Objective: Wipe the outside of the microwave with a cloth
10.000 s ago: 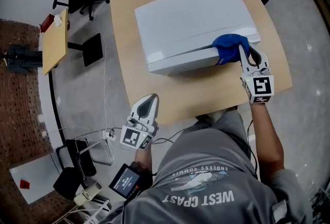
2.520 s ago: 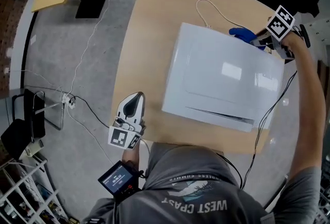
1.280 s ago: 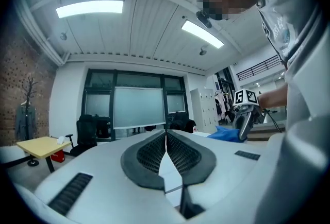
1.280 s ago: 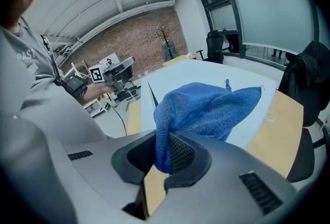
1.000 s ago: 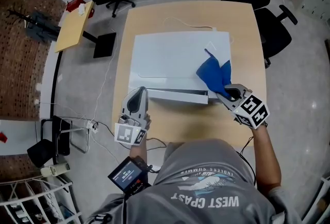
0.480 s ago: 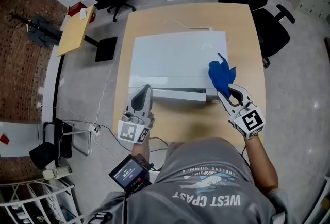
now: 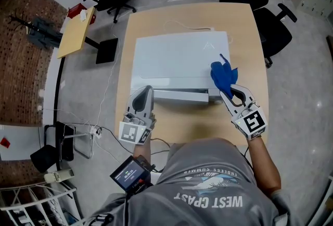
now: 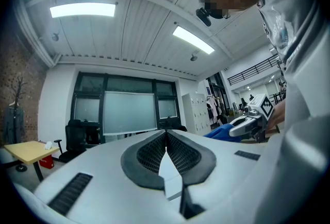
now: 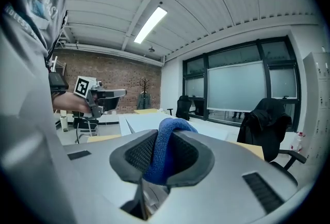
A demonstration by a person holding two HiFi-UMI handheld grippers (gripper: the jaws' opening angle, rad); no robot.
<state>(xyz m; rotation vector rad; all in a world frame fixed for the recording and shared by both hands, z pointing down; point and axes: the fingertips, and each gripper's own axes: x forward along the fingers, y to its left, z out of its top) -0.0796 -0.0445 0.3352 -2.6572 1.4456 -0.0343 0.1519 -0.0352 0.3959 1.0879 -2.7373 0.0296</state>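
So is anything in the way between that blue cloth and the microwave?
Nothing visible is. The right gripper has the blue cloth between its jaws, which have just been closing, and holds it over the microwave at its near right corner. The microwave's white top is otherwise bare.

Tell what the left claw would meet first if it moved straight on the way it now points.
Probably the front of the microwave, near its left end; the left claw looks close to it.
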